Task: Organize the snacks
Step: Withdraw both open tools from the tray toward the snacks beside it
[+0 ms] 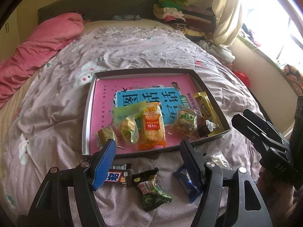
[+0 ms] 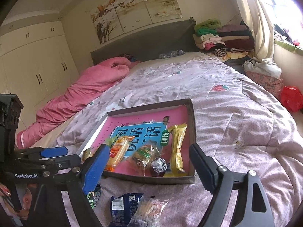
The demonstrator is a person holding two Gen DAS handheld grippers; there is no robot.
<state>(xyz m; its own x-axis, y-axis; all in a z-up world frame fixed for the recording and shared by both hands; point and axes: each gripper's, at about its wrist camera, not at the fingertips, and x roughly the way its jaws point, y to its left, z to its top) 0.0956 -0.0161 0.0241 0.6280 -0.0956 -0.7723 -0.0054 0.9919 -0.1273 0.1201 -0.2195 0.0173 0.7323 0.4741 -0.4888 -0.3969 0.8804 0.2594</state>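
In the left wrist view, the left hand-held gripper is hovering with its jaws apart and empty over the near edge of a tray lying on the bed. The tray is holding a pink book and several snacks, among them an orange packet reading "151亿" and a yellow bar. On the quilt in front of it are lying a dark bar, a green-and-black packet and a blue packet.

In the right wrist view, the right hand-held gripper is standing wide apart and empty before the tray. The other gripper, at left, is showing "GenRobot.AI". A clear packet is lying beside the blue packet, both outside the tray.
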